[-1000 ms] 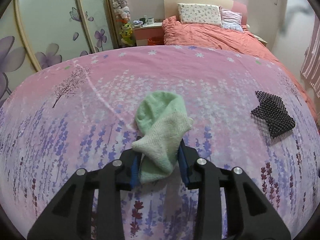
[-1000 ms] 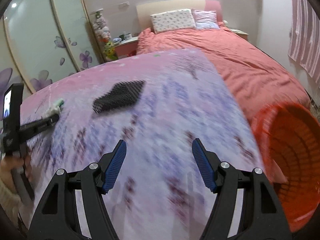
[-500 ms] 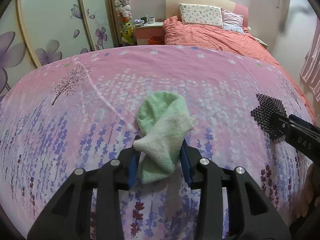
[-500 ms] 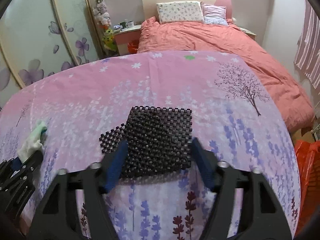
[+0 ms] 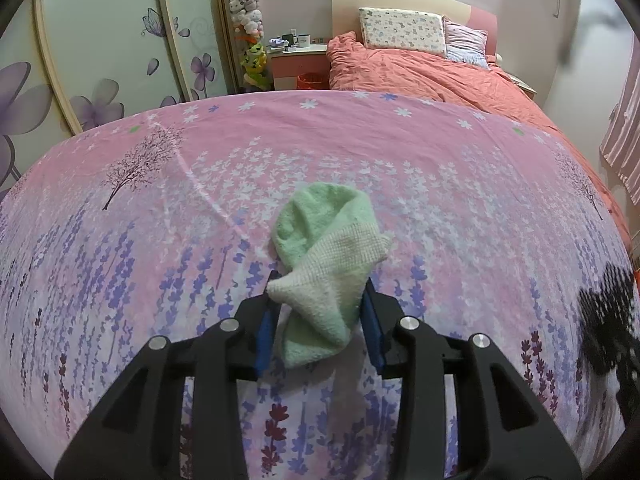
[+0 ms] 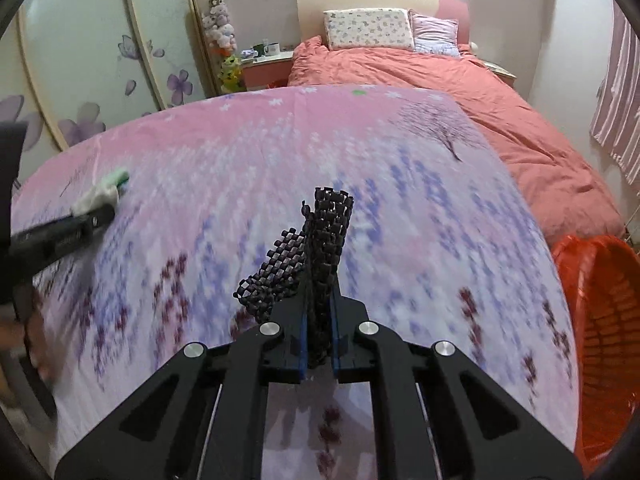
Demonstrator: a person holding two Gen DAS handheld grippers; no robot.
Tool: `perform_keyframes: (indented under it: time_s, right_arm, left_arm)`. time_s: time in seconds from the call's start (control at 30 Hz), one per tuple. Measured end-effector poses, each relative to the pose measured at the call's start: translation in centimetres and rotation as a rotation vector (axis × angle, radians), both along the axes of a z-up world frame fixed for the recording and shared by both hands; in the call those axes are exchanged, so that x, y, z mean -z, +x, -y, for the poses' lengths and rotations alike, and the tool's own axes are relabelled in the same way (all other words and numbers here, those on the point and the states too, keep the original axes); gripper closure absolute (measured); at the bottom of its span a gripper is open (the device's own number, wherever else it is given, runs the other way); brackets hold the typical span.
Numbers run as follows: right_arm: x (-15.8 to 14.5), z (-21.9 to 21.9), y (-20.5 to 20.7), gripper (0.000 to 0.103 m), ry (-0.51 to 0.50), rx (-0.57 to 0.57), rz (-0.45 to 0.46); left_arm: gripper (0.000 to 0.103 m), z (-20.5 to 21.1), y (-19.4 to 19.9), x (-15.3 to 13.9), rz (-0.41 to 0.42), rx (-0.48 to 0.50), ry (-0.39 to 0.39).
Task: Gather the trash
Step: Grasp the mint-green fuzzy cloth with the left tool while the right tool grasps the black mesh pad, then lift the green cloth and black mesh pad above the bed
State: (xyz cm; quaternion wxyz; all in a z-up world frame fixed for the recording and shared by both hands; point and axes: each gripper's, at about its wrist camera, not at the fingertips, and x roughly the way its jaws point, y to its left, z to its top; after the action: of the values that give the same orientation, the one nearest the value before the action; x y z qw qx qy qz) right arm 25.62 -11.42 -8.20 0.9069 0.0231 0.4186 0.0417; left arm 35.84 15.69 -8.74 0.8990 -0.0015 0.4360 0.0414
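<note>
Left tongs (image 5: 320, 330): we have them clamped on the green cloth (image 5: 326, 268), both blue pads pressing its bunched lower part; the rest of the cloth stands up and forward above the pink floral sheet (image 5: 460, 208).
Right tongs (image 6: 319, 338): pinched tight on the black mesh mat (image 6: 316, 268), which is folded upright between the pads, one flap drooping to the left side.
Where the trash is: both pieces are in our grips, over the sheet, neither yet in the basket.
Orange basket (image 6: 608, 320): it stands off the sheet's right edge, low, beside the right tongs' view; what lies inside it we cannot tell.
Done, as we judge it: both pickups are made.
Left, as we judge it: carrying the mat and then the cloth over to the basket and letting go.
Other trash: we see no further loose item on the sheet in either view.
</note>
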Motion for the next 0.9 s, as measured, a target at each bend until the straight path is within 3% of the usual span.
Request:
perform_keyframes:
  time_s: [0.27, 0.47, 0.9]
  right_arm:
    - [0.1, 0.1, 0.1, 0.093, -0.001, 0.019, -0.004]
    - [0.4, 1.0, 0.3, 0.092, 0.073, 0.022, -0.011]
    - [0.6, 1.2, 0.2, 0.092, 0.022, 0.024, -0.007]
  left_arm:
    - [0.062, -0.3, -0.1, 0.0, 0.002, -0.002, -0.02]
    - [0.061, -0.5, -0.1, 0.0, 0.001, -0.002, -0.017]
    - [0.059, 0.3, 0.1, 0.1, -0.004, -0.006, 0.012]
